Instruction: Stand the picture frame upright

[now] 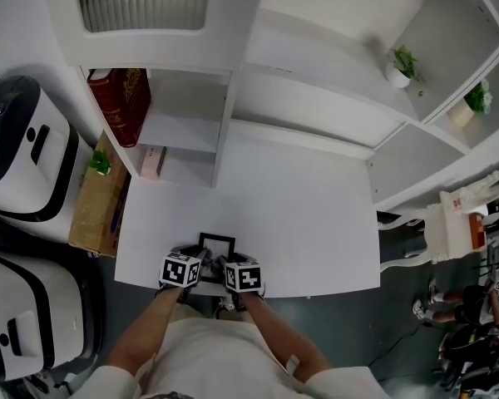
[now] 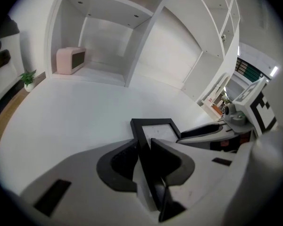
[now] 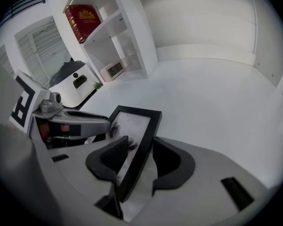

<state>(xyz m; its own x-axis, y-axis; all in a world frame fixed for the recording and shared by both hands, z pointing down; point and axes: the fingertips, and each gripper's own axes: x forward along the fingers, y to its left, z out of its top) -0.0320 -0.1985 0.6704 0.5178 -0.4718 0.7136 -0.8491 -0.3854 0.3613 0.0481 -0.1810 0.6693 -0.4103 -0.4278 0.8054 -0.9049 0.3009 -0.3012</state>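
Observation:
A small black picture frame (image 1: 217,243) sits near the front edge of the white table (image 1: 308,223), right before me. My left gripper (image 1: 196,261) holds its left side. In the left gripper view the jaws (image 2: 142,144) are pressed onto the frame's black edge (image 2: 153,126). My right gripper (image 1: 231,264) is at the other side. In the right gripper view the frame (image 3: 134,135) stands tilted between that gripper's (image 3: 140,149) pads, which touch its glass face and outer edge. The frame's lower part is hidden behind the jaws.
White shelving rises behind the table. It holds a red book (image 1: 121,102), a pink clock (image 1: 152,161) and small potted plants (image 1: 402,63). Left of the table are a cardboard box (image 1: 96,202) with a tiny plant (image 1: 100,163) and white machines (image 1: 25,148).

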